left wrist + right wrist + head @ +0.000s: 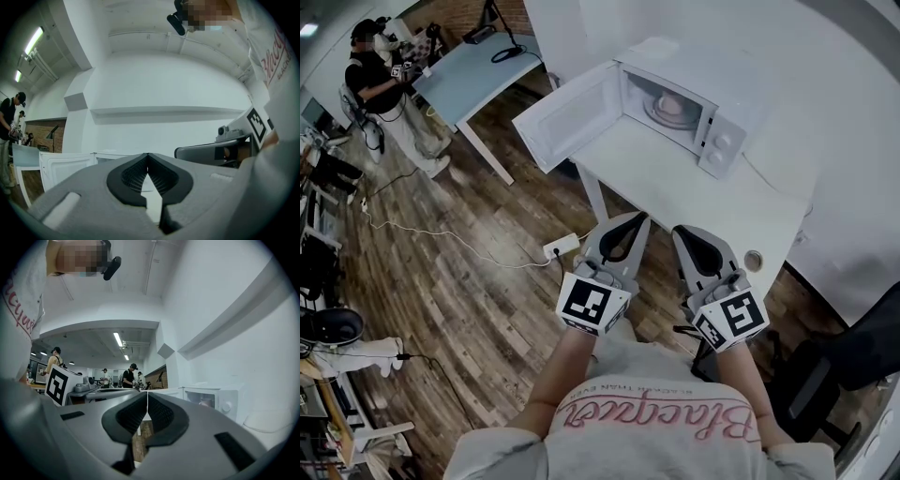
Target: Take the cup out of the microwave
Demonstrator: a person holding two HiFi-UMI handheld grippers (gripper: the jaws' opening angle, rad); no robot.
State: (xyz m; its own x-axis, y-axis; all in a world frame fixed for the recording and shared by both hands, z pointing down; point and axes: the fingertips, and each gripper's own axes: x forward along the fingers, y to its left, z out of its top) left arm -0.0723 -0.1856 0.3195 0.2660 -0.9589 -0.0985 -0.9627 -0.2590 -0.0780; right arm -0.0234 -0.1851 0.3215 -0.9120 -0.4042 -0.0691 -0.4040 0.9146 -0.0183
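The white microwave (712,131) stands on a white table (694,202) with its door (567,117) swung wide to the left. A pale pink cup (672,103) sits on the turntable inside; in the right gripper view the cup (204,402) shows faintly in the cavity. My left gripper (636,219) and right gripper (682,231) are side by side before the table's near edge, well short of the microwave. Both are shut and empty, with the tips meeting in the left gripper (148,154) view and the right gripper (146,393) view.
A power strip (561,246) with a white cable lies on the wood floor left of the table leg. A black office chair (834,375) stands at the right. A person (389,89) works at a pale blue table (478,61) far left. White walls lie behind.
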